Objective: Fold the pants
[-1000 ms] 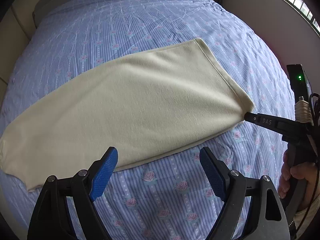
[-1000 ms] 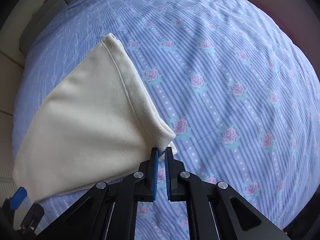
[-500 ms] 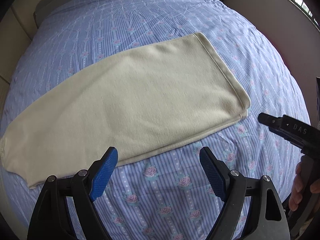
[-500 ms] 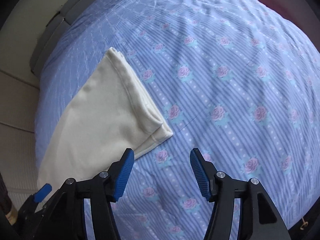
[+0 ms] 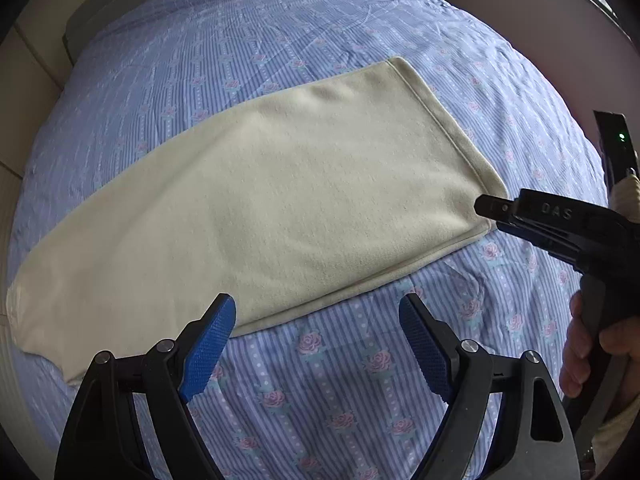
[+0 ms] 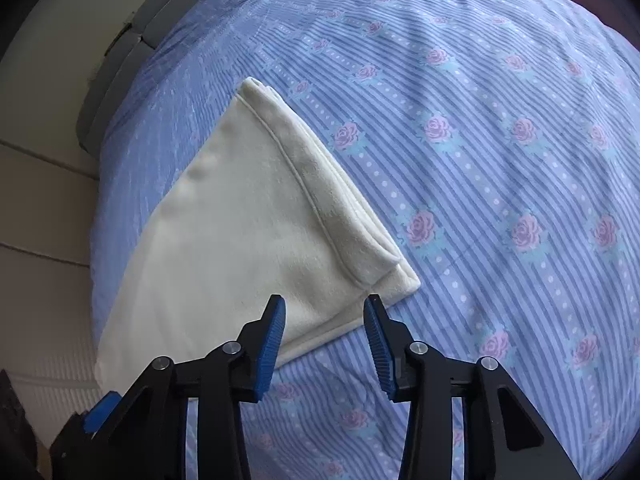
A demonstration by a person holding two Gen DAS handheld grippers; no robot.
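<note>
Cream pants (image 5: 300,192), folded lengthwise, lie flat across the bed, with the hemmed end at the right. My left gripper (image 5: 316,308) hovers open over their near long edge, nothing between its pads. My right gripper (image 6: 325,304) is at the near hem corner (image 6: 396,280). Its jaws are closing, and the cloth's edge lies between the blue pads, which stand apart and do not press on it. In the left wrist view the right gripper (image 5: 486,208) shows from the side with its tip over that same corner.
The bed sheet (image 5: 320,380) is blue, striped and printed with roses, and spreads widely around the pants (image 6: 248,232). A hand (image 5: 580,352) holds the right gripper's handle. Pale wall panels (image 6: 40,200) and a grey bed frame (image 6: 120,80) lie beyond the bed's left side.
The right gripper let go of the lifted hem corner, which dropped flat. It drew back with its jaws wide, then came back to the corner with a narrower gap. The left gripper stayed put.
</note>
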